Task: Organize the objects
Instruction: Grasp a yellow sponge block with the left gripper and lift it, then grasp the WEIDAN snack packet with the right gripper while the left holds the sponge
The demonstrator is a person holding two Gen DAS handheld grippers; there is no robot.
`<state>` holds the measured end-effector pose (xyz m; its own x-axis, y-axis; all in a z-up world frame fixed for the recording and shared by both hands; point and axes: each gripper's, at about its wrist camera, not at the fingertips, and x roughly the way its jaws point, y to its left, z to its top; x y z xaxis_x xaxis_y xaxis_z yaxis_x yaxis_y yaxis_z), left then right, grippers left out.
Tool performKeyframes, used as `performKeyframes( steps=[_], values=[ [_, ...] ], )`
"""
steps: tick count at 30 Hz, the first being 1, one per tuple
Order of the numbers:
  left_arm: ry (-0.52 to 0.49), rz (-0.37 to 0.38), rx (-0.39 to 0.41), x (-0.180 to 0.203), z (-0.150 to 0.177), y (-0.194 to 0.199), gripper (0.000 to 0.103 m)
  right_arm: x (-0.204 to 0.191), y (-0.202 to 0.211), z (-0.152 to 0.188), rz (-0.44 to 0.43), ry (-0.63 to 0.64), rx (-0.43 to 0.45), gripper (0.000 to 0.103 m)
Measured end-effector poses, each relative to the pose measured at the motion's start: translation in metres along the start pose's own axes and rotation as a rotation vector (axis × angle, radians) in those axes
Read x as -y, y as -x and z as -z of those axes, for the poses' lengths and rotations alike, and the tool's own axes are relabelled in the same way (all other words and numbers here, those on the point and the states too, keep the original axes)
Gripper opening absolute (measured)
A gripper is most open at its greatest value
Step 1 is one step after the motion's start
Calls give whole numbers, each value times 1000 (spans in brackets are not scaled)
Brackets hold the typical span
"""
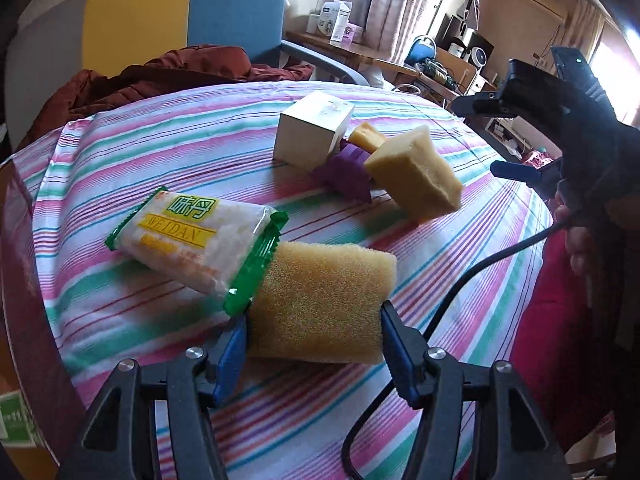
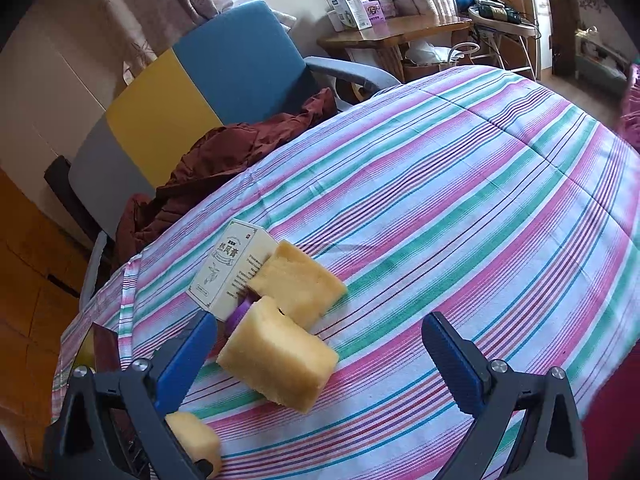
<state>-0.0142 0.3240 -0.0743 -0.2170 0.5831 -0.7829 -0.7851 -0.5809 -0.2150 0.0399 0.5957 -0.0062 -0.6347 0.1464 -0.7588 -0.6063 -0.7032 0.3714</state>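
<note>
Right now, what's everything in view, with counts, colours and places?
sponge: 3, yellow; one between the left gripper's pads, two beside the box
packet: 1, white and green, on the cloth, touching the held sponge
box: 1, white, mid-table
purple thing: 1, part hidden between box and sponges
cloth: 1, striped, over the table
chair: 1, blue, yellow, grey, behind the table
left gripper: shut on a sponge
right gripper: open, over the sponges
</note>
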Motion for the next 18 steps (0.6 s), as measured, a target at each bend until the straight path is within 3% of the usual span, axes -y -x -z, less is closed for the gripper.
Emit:
performKeyframes(
  steps=[4, 9, 13, 18],
  values=[
    [-115, -28, 16, 14, 12, 9, 58, 1, -2, -1, 26, -5, 0, 103],
    [-65, 62, 13, -5, 24, 22, 57, -4, -1, -1, 17, 22, 8, 103],
    [-51, 63, -3, -8, 39, 26, 56, -25, 12, 2, -123, 117, 52, 103],
    [-47, 40, 6, -4, 42, 26, 56, -44, 3, 10, -109, 202, 15, 103]
  ],
)
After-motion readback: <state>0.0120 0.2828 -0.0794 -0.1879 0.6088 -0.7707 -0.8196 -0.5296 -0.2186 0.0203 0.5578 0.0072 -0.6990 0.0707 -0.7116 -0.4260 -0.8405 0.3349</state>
